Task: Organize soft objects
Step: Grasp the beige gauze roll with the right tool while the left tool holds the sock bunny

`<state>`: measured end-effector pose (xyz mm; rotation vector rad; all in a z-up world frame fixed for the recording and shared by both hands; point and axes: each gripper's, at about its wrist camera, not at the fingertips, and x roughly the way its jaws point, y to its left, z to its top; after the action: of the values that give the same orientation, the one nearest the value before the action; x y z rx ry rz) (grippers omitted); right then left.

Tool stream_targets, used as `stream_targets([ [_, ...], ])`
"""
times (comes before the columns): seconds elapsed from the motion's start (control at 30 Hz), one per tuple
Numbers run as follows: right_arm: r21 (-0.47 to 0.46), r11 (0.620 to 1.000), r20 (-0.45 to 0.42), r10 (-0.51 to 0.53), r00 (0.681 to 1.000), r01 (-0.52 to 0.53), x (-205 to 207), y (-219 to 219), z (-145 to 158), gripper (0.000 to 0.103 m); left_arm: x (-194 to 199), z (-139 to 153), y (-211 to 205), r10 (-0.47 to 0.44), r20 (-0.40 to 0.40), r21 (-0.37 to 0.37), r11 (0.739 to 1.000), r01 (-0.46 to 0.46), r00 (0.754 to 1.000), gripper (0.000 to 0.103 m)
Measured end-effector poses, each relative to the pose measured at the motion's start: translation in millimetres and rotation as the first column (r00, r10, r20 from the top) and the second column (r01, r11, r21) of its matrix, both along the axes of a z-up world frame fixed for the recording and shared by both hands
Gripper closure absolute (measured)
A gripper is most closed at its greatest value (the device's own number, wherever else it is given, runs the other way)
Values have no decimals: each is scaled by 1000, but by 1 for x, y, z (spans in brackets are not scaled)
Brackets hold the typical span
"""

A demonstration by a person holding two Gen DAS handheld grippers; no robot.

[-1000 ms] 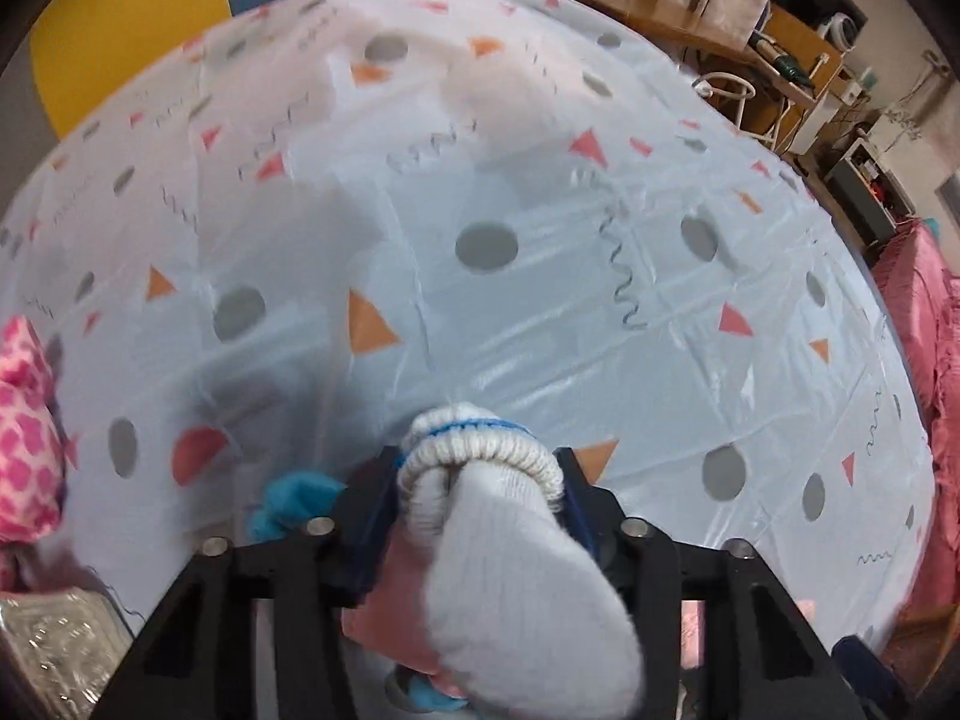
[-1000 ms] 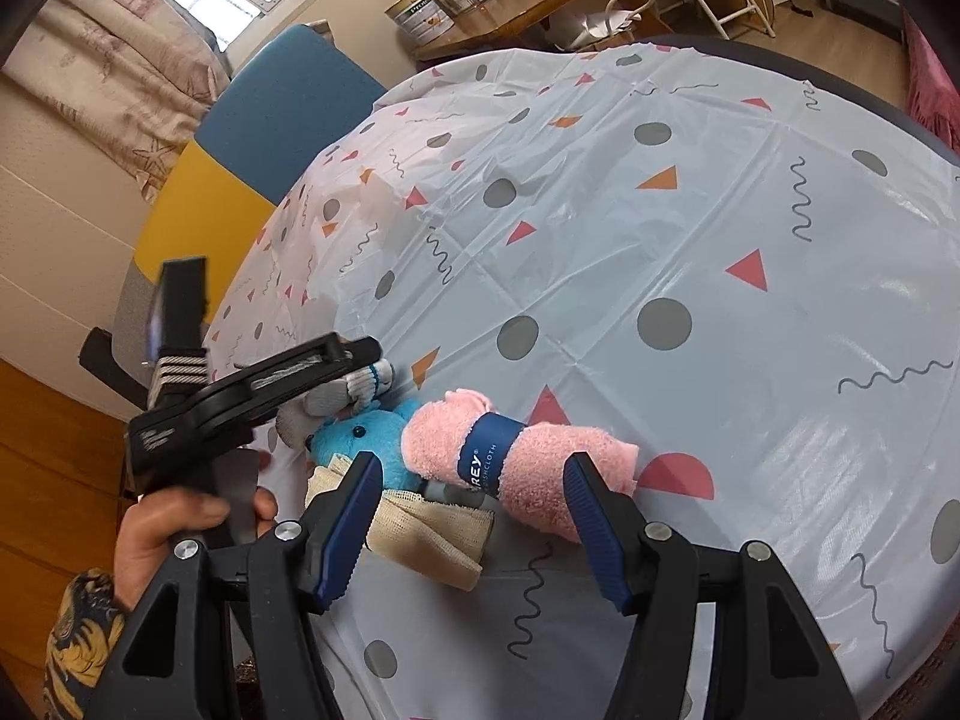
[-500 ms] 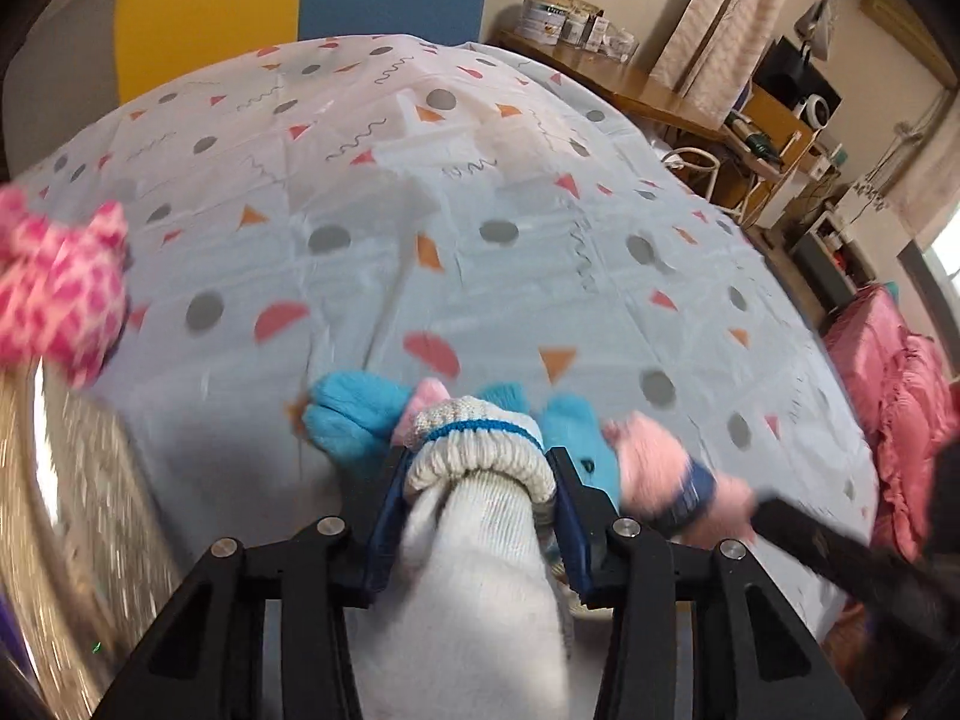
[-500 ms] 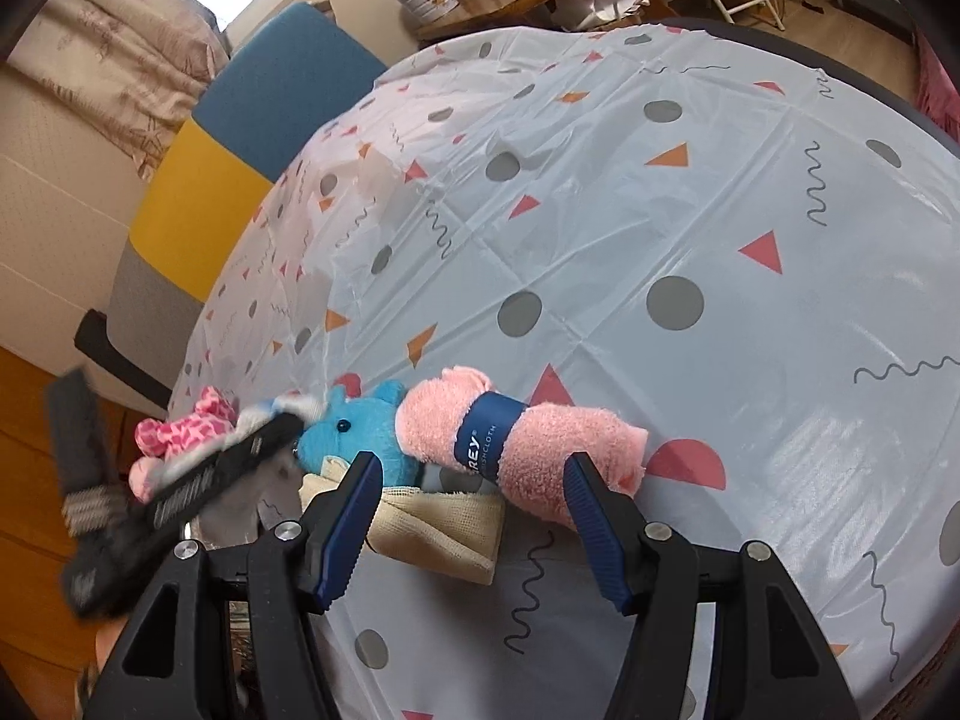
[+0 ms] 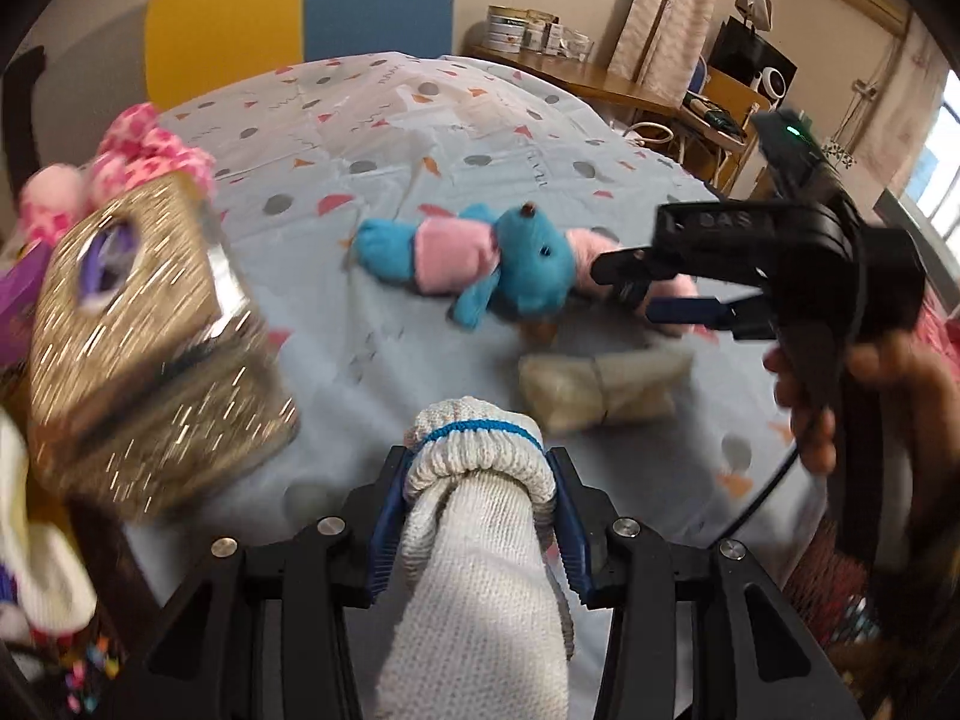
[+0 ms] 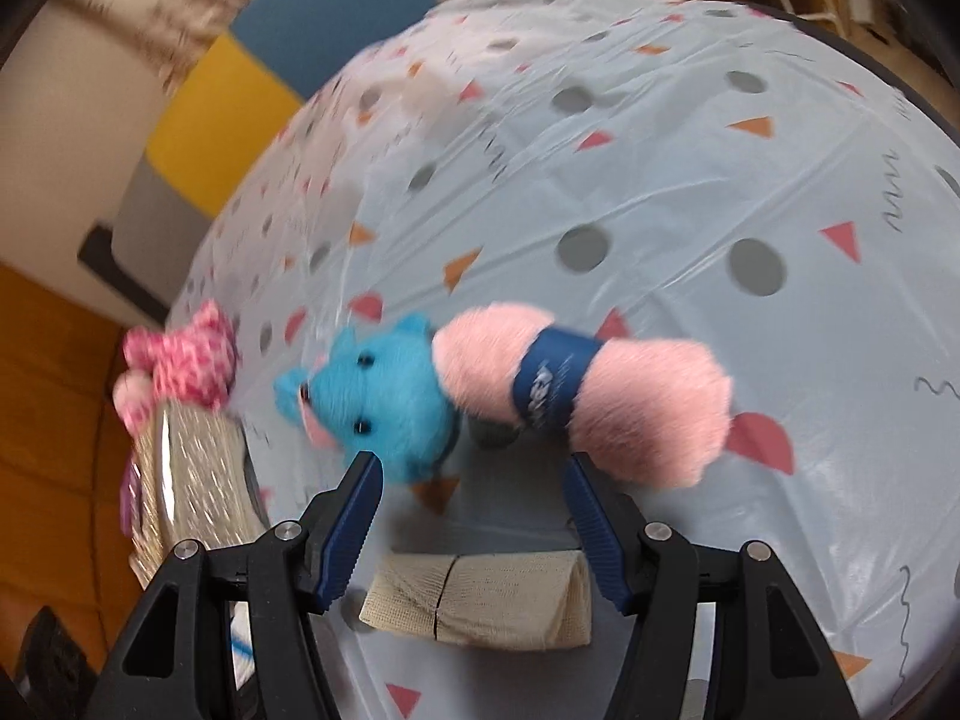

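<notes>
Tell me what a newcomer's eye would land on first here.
A white knitted sock fills the foreground, clamped in the left gripper. Beyond it a blue plush toy lies mid-table beside a rolled pink towel with a navy band. At the left edge stands a glittery gold box, a pink spotted plush behind it.

The right gripper (image 6: 471, 483) hangs with fingers (image 6: 360, 495) apart above a beige cloth roll (image 6: 480, 597), near the blue plush (image 6: 378, 396).

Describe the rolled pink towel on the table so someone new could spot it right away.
On the patterned tablecloth, look beside the blue plush toy. The pink towel roll touches its right side, above the beige cloth bundle. Only it wears a dark blue band around its middle.
</notes>
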<state>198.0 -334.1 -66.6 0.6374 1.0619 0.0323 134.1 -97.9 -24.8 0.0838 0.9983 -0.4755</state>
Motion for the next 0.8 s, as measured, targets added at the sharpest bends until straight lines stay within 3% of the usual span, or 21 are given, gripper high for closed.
stream_targets([
  [0.13, -35, 993, -51, 108, 993, -110, 6, 20, -9, 40, -22, -12, 24, 45, 3, 5, 999, -45, 999, 58],
  [0.33, -96, 970, -143, 211, 967, -225, 9, 43, -26, 37, -33, -45, 54, 123, -86, -21, 992, -125, 989, 57],
  [0.47, -113, 957, -143, 250, 958, -266, 5, 51, -25, 29, -38, -48, 56, 114, -75, -32, 993, -117, 991, 56],
  [0.8, -131, 888, -166, 418, 893, -440, -4, 85, -23, 27, -39, -52, 48, 85, -72, 12, 996, -85, 994, 54],
])
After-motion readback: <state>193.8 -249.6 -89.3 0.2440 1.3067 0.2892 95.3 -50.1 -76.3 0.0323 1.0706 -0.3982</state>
